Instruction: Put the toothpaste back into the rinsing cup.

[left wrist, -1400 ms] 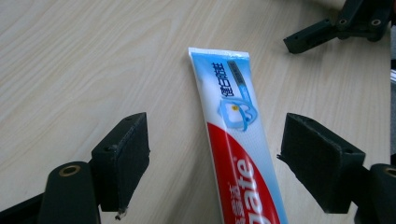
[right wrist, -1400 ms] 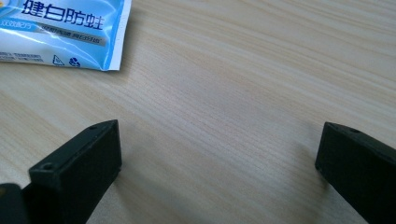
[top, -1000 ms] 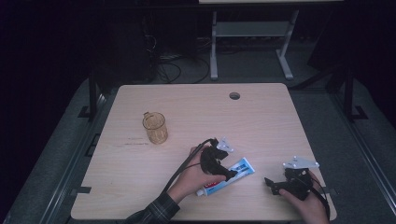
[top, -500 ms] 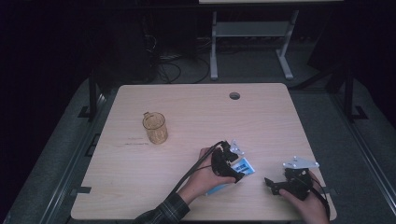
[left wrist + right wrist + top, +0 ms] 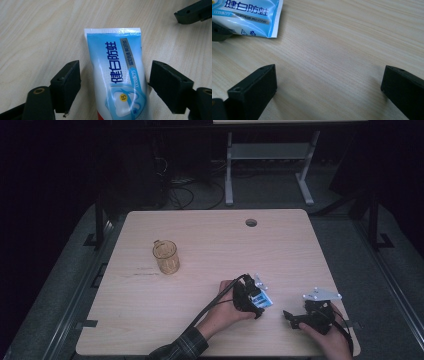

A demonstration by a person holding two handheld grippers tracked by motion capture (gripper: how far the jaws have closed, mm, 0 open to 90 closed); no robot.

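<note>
The left gripper [image 5: 256,301] has moved toward the table's right edge and lowered over the toothpaste tube [image 5: 117,75]. Its jaws have just been closing slightly, straddling the tube without pressing it, and it now covers most of the tube.

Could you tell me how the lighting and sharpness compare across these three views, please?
High view: dim, the surroundings nearly black beyond the table, and the cup small and soft. Left gripper view: bright and sharp, with a glossy sheen on the toothpaste tube and print readable. Right gripper view: the wood grain is crisp, while the near black jaws look slightly soft at their edges.
</note>
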